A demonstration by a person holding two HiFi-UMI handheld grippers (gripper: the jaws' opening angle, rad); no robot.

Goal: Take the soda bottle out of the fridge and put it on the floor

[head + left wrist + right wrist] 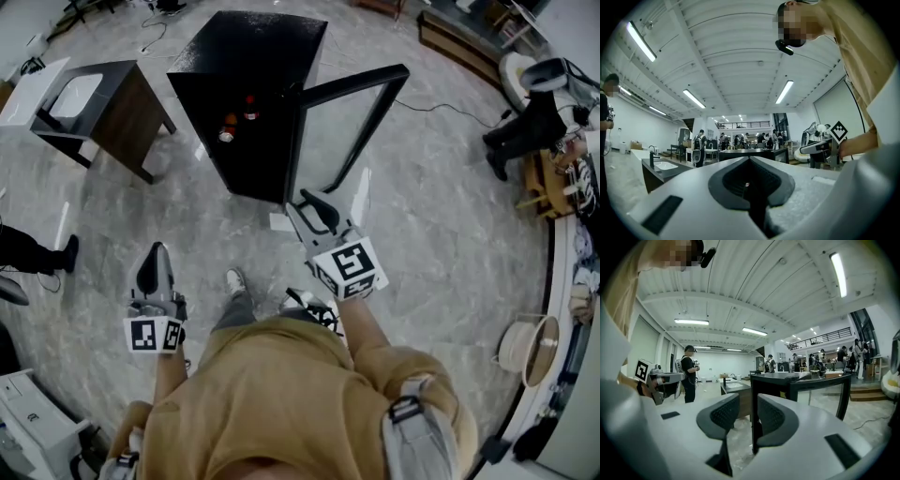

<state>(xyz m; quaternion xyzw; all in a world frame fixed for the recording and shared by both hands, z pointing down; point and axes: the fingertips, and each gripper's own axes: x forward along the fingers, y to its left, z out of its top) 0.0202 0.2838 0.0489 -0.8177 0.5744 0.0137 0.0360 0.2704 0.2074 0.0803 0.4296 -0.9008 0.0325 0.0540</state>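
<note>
Grey marble floor (422, 244) is seen all round, with a black fridge (262, 47) stood on it and its glass door (361, 89) swung out. The soda bottle (250, 105) is sat inside on a shelf next to an orange item (230, 122), untouched. The right gripper (317, 204) is held low by the door's bottom edge, jaws parted a bit with nothing clamped, and the door's upright frame is lined up in the gap. The left gripper (155, 270) is held well back, jaws pressed together and empty.
</note>
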